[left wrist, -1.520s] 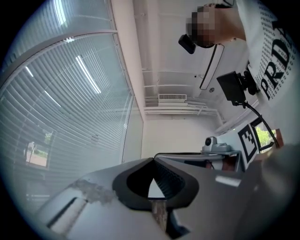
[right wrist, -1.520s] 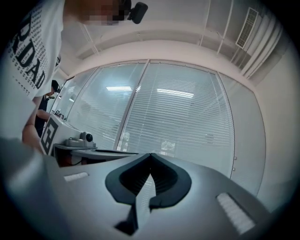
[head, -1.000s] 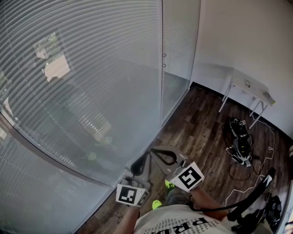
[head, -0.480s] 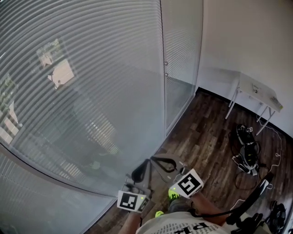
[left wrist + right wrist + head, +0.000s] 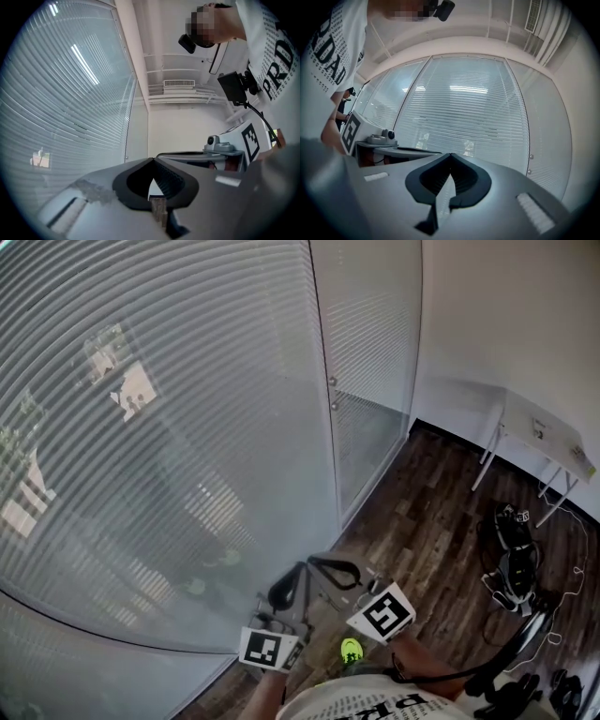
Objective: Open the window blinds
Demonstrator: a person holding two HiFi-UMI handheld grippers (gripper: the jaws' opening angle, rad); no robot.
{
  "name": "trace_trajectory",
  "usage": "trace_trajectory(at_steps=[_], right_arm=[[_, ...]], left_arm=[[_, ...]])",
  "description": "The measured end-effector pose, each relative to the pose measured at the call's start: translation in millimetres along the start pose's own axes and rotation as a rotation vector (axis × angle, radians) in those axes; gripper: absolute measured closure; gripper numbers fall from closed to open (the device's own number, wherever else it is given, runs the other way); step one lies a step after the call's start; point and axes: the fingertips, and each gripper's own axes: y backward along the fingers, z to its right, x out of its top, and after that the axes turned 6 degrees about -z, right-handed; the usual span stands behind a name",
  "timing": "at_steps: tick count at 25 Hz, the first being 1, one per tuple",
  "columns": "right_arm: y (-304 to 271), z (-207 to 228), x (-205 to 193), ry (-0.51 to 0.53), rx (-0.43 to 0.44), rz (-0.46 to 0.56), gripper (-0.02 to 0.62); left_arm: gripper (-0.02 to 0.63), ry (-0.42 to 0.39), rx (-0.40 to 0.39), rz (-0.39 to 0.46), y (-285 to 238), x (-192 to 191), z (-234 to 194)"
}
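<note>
Head view: blinds (image 5: 169, 427) are covering the glazed wall on the left, slats lying shut, glass showing only a dim haze through them. Left tool (image 5: 289, 585) and right tool (image 5: 333, 568) are hanging low near the body, side by side, both well apart from the blinds.

Left gripper view: left tool (image 5: 152, 160) is sitting with its jaws closed tip to tip, nothing between them. Right gripper view: right tool (image 5: 450, 154) is likewise closed and gripping nothing, and is facing the blinds (image 5: 464, 117).

Step, as judged: the reach-in is just getting under way; no contact yet, blinds not yet opened.

Two small knobs (image 5: 332, 393) are showing on the frame between panels; whether they are working the slats, cannot tell. No cord or wand is showing.

Next move is calling for finding the control, bringing one tool up to it, and parting the jaws before gripping.
</note>
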Motion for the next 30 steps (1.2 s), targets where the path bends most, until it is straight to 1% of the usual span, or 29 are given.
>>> trace_trajectory(at_steps=[2, 5, 7, 11, 14, 18, 21, 23, 27, 30], right_arm=[[1, 11, -2, 0.005, 0.015, 0.004, 0.588], [-5, 58, -18, 0.006, 0.025, -0.002, 0.588], [-12, 78, -30, 0.002, 0.021, -0.006, 0.588], [-17, 101, -36, -0.011, 0.008, -0.012, 0.588], [-22, 115, -43, -0.016, 0.0, -0.014, 0.588], [-31, 131, -52, -0.029, -0.007, -0.008, 0.588], [-37, 147, -48, -0.027, -0.014, -0.009, 0.588], [-44, 161, -39, -0.028, -0.021, -0.006, 0.588], [-64, 188, -20, -0.017, -0.041, 0.006, 0.588], [-80, 202, -20, -0.003, -0.052, 0.001, 0.588]], left_arm=[[0.615, -0.009, 0.015, 0.007, -11, 1, 2], [0.615, -0.013, 0.032, 0.001, -60, -8, -5], [0.616, 0.001, 0.031, -0.001, -82, -17, -10], [0.617, 0.011, 0.014, 0.002, -105, -20, -15], [0.617, 0.041, 0.009, 0.024, -121, -21, -19], [0.617, 0.017, -0.001, 0.018, -136, -29, -28], [0.617, 0.025, -0.007, 0.02, -151, -24, -35], [0.617, 0.022, -0.012, 0.029, -163, -13, -43], [0.617, 0.055, -0.024, 0.068, -188, 14, -63], [0.616, 0.014, -0.036, 0.052, -201, 10, -80]])
